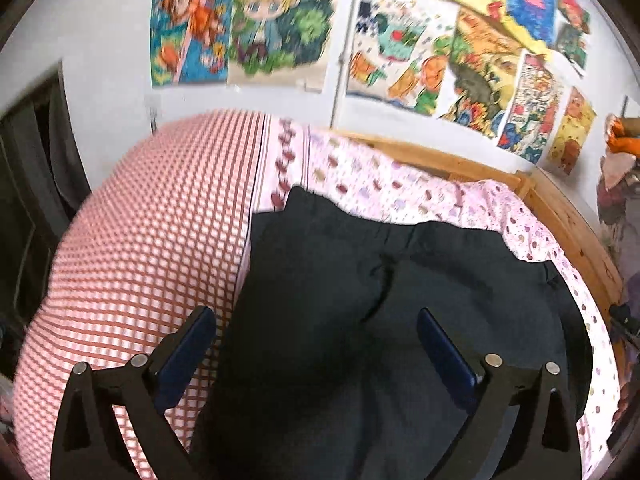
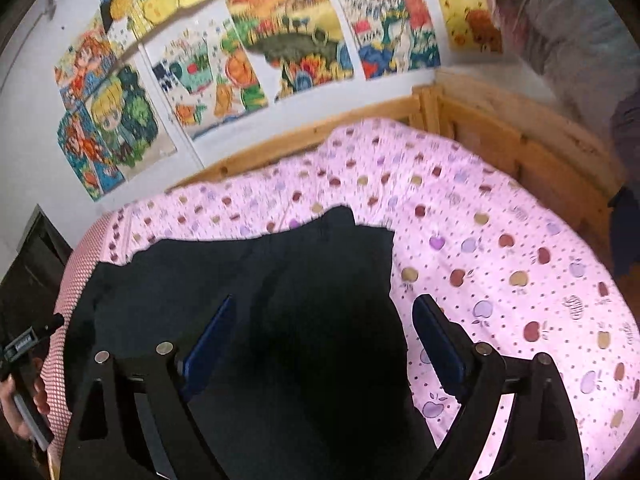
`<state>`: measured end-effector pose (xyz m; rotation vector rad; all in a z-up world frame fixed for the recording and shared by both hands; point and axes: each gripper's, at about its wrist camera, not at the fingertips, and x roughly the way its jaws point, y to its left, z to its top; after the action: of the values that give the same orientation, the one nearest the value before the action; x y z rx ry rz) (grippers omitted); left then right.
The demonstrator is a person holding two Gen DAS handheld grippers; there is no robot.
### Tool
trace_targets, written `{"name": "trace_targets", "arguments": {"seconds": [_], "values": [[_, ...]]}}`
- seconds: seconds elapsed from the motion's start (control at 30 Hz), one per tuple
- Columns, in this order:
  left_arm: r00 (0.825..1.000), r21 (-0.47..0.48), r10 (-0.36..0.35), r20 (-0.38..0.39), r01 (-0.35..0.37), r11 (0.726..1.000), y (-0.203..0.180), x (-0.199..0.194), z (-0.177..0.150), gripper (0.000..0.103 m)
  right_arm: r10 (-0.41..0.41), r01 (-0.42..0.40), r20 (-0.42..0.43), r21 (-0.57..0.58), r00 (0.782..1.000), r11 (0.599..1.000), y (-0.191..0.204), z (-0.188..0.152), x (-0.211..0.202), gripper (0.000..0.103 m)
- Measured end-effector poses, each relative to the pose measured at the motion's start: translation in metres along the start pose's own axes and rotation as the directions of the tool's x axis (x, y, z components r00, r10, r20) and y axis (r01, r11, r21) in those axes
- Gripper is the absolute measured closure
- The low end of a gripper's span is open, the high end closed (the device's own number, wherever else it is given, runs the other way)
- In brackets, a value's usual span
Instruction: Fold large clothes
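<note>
Two pairs of tongs are what we see, both spread wide with nothing pinched. The left tongs hang above the dark navy cloth garment, one blue pad over the red-and-white checked cover. The right tongs hang over the same garment's right edge, their right finger above the pink apple-print bedsheet. The garment lies spread flat on the bed, within the pale wooden bed frame. We see colourful drawings on the white wall behind.
</note>
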<state>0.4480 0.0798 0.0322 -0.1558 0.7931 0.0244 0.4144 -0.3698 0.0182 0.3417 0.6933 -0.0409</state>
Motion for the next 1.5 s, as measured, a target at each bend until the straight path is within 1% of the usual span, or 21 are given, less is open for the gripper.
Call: {"name": "trace_targets", "arguments": {"seconds": [0.2, 0.33, 0.53, 0.7, 0.8, 0.9, 1.03, 1.13, 1.27, 1.37, 1.5], "values": [[0.996, 0.004, -0.033, 0.083, 0.033, 0.999, -0.007, -0.051, -0.002, 0.0, 0.013, -0.008, 0.078, -0.066, 0.997, 0.998, 0.017, -0.001, -0.047, 0.015], [0.993, 0.021, -0.035, 0.11, 0.033, 0.999, -0.012, -0.077, -0.009, 0.0, 0.032, -0.017, 0.115, -0.126, 0.993, 0.992, 0.036, -0.006, -0.079, 0.015], [0.985, 0.05, -0.032, 0.167, 0.024, 0.998, -0.016, -0.12, -0.022, 0.0, 0.099, -0.075, 0.145, -0.163, 0.985, 0.984, 0.056, -0.019, -0.124, 0.014], [0.977, 0.044, -0.025, 0.212, 0.016, 0.999, -0.011, -0.154, -0.041, 0.0, 0.133, -0.098, 0.162, -0.212, 0.978, 0.972, 0.073, -0.04, -0.153, 0.013], [0.974, 0.043, -0.019, 0.226, 0.009, 0.999, -0.008, -0.168, -0.055, 0.0, 0.149, -0.104, 0.164, -0.251, 0.975, 0.962, 0.083, -0.054, -0.167, 0.013], [0.972, 0.056, -0.029, 0.235, 0.016, 0.998, -0.007, -0.182, -0.07, 0.0, 0.175, -0.116, 0.168, -0.31, 0.97, 0.944, 0.095, -0.069, -0.184, 0.013], [0.961, 0.08, -0.05, 0.271, 0.029, 0.996, -0.004, -0.198, -0.091, 0.0, 0.203, -0.121, 0.183, -0.381, 0.962, 0.917, 0.11, -0.091, -0.205, 0.013], [0.956, 0.076, -0.051, 0.289, 0.03, 0.997, -0.002, -0.206, -0.105, 0.0, 0.228, -0.136, 0.187, -0.404, 0.956, 0.905, 0.117, -0.105, -0.22, 0.012], [0.959, 0.053, -0.057, 0.279, 0.044, 0.998, 0.004, -0.215, -0.123, 0.0, 0.245, -0.145, 0.192, -0.425, 0.95, 0.893, 0.125, -0.122, -0.234, 0.012], [0.956, 0.062, -0.066, 0.285, 0.051, 0.997, 0.006, -0.222, -0.137, 0.0, 0.261, -0.156, 0.193, -0.434, 0.946, 0.887, 0.129, -0.135, -0.244, 0.012], [0.955, 0.083, -0.082, 0.285, 0.06, 0.995, 0.004, -0.231, -0.153, 0.0, 0.288, -0.189, 0.184, -0.422, 0.94, 0.887, 0.13, -0.147, -0.245, 0.012]]}}
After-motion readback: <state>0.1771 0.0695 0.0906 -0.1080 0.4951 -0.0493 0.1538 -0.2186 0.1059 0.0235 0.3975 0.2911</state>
